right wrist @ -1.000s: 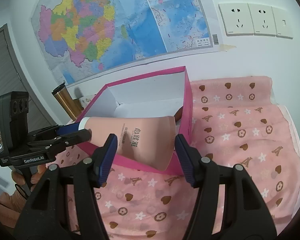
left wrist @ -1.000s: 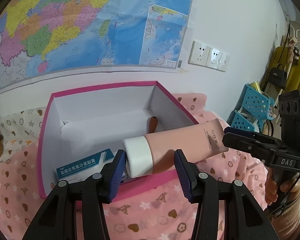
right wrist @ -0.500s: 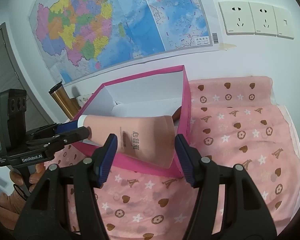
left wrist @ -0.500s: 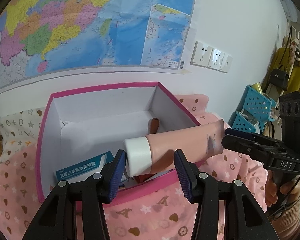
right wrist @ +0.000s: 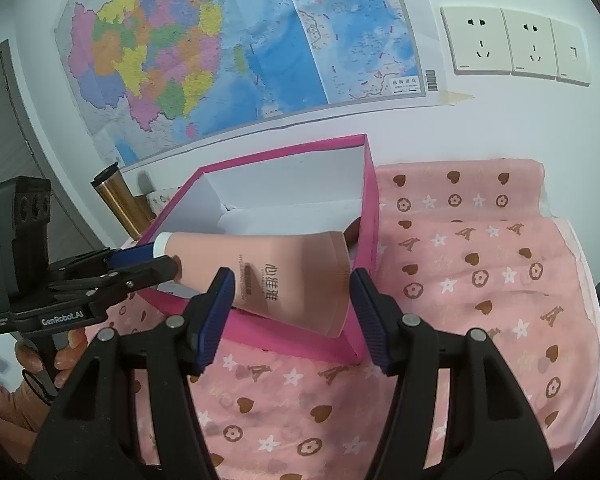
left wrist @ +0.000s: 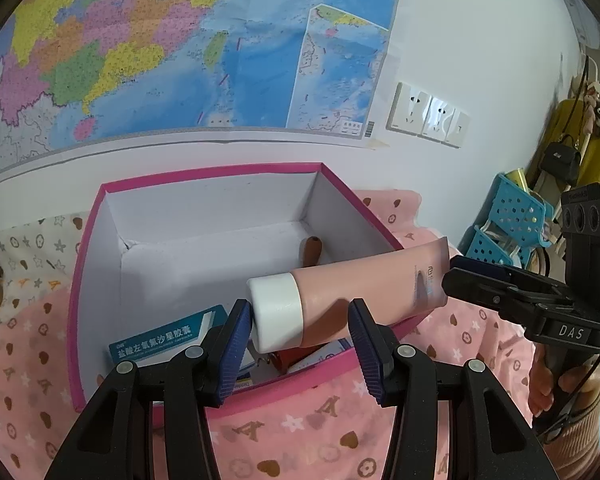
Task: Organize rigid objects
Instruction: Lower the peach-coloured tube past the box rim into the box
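A pink tube with a white cap (left wrist: 348,300) (right wrist: 284,276) lies slanted across the near corner of an open pink box with white inside (left wrist: 204,224) (right wrist: 370,216). My left gripper (left wrist: 300,336) stands around the capped end with its jaws apart; whether a pad touches the cap I cannot tell. My right gripper (right wrist: 292,296) stands around the flat end, jaws apart, not touching. Inside the box lie a teal medicine carton (left wrist: 160,340) and a brown handle-like object (left wrist: 312,250).
The box sits on a pink patterned cloth (right wrist: 480,280) against a white wall with a map (left wrist: 180,48) and sockets (right wrist: 512,44). A copper flask (right wrist: 120,200) stands left of the box. Blue baskets (left wrist: 508,224) are at the right.
The tube has sunk a little further into the box while both grippers stay spread around its ends.
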The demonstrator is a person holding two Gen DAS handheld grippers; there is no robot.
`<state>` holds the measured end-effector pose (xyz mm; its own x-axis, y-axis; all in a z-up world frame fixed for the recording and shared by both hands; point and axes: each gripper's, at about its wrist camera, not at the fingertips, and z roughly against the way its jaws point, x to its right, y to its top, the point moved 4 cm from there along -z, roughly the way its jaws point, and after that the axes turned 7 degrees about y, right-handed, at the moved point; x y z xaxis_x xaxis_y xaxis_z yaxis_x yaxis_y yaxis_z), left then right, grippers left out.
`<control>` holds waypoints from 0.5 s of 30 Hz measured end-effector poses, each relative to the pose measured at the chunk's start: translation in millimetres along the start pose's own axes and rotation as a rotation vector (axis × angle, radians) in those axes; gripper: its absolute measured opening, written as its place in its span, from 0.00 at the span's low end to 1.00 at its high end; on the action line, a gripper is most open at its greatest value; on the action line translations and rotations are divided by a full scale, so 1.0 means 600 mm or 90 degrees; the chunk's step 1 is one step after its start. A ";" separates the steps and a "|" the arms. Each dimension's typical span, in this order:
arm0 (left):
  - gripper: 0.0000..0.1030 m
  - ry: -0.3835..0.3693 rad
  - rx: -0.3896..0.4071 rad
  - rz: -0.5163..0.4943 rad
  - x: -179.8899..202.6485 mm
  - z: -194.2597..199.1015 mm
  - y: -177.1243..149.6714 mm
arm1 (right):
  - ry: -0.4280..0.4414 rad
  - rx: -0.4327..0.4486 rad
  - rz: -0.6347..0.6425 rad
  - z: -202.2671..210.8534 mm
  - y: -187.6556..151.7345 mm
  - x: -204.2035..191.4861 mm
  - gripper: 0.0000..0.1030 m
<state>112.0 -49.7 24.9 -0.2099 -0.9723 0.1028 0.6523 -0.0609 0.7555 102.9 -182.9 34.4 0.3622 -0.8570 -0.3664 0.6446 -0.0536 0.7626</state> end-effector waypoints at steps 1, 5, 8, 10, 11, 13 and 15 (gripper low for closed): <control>0.48 0.000 0.000 0.000 0.000 -0.001 0.000 | -0.001 0.000 0.000 -0.001 0.000 0.001 0.60; 0.48 0.002 -0.005 0.003 -0.002 -0.007 0.001 | -0.003 -0.002 0.001 -0.005 0.002 0.002 0.60; 0.48 0.006 -0.009 0.004 -0.004 -0.014 0.001 | -0.005 -0.004 0.004 -0.007 0.003 0.003 0.60; 0.48 0.006 -0.012 0.005 -0.005 -0.018 0.001 | -0.007 -0.005 0.005 -0.009 0.004 0.003 0.60; 0.48 0.005 -0.014 0.007 -0.007 -0.020 0.001 | -0.007 -0.006 0.005 -0.011 0.004 0.003 0.60; 0.49 0.002 -0.015 0.009 -0.008 -0.022 0.001 | -0.011 -0.007 0.007 -0.013 0.005 0.004 0.60; 0.49 0.000 -0.019 0.012 -0.011 -0.027 0.002 | -0.012 -0.009 0.007 -0.015 0.005 0.004 0.60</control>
<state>125.9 -46.7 15.0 -0.1974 -0.9734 0.1162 0.6770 -0.0496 0.7343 112.0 -180.8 31.1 0.3572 -0.8670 -0.3475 0.6497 -0.0366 0.7593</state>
